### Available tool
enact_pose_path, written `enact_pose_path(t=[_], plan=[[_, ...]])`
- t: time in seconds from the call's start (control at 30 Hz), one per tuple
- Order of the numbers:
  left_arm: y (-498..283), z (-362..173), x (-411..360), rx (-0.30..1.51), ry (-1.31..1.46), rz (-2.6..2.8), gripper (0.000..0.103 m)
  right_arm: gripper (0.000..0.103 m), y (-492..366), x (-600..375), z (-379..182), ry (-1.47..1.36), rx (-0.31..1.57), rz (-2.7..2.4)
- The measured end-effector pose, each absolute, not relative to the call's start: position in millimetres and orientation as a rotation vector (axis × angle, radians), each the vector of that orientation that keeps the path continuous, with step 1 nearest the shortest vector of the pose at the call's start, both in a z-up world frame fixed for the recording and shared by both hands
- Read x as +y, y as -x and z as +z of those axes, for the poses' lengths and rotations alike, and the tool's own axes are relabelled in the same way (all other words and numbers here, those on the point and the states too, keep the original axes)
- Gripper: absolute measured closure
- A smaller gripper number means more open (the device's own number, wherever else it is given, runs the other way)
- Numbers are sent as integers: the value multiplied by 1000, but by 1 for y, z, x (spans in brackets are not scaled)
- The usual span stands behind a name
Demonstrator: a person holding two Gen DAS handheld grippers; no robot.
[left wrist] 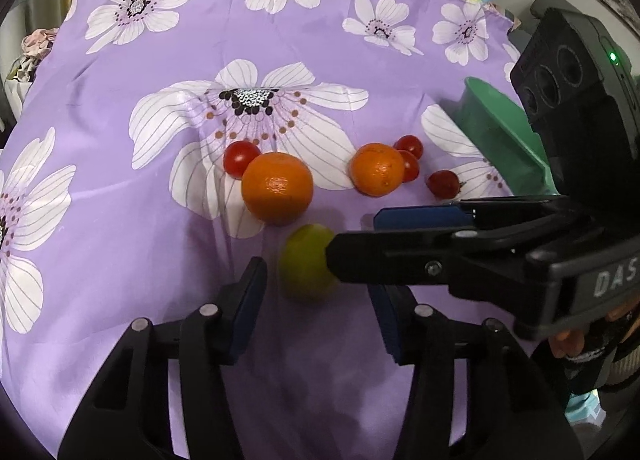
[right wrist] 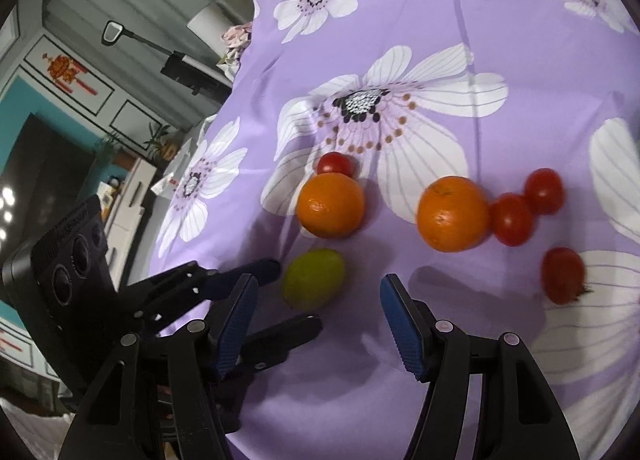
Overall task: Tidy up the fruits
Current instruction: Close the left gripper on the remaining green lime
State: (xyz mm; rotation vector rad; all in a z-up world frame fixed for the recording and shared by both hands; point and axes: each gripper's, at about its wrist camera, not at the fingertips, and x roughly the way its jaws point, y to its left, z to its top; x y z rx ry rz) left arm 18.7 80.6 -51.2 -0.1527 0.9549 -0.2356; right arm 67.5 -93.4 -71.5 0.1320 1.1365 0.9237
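On the purple floral cloth (left wrist: 120, 219): fruit lies loose near the middle.
Lime (left wrist: 306, 268): between the left claw's (left wrist: 316, 292) pads, untouched.
Left claw: partly open, holding nothing.
Right claw (right wrist: 318, 292): half open, empty, crossing from the right beside the lime.
Oranges (left wrist: 277, 187) (left wrist: 377, 169): just beyond, cherry tomatoes (left wrist: 240, 157) alongside.
Green container (left wrist: 500, 131): at the right edge.
Open room: bare cloth left.

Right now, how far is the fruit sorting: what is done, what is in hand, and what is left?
Done: nothing visible; no fruit is seen in the green container.
In hand: the left gripper is around the lime, but its pads do not clearly press it. The right gripper is open, holding nothing.
Left: two oranges and four tomatoes lie loose on the purple cloth.
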Motion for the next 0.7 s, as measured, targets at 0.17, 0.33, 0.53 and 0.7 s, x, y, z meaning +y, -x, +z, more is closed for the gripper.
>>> enact_pose_path(t=[0.17,0.33,0.53,0.7], plan=[[-24,-55,81,974,151,-242,58,39,-72,-84,-79,-138,1159,935],[-28,-59,81,991,145,-242,63,44,-75,-78,-88,-120,1190,925],[-32,-61,78,1009,122,-247,68,57,-77,-70,-93,-115,1206,946],[-33,-62,79,1009,117,-243,68,61,-79,-67,-95,-120,1202,940]])
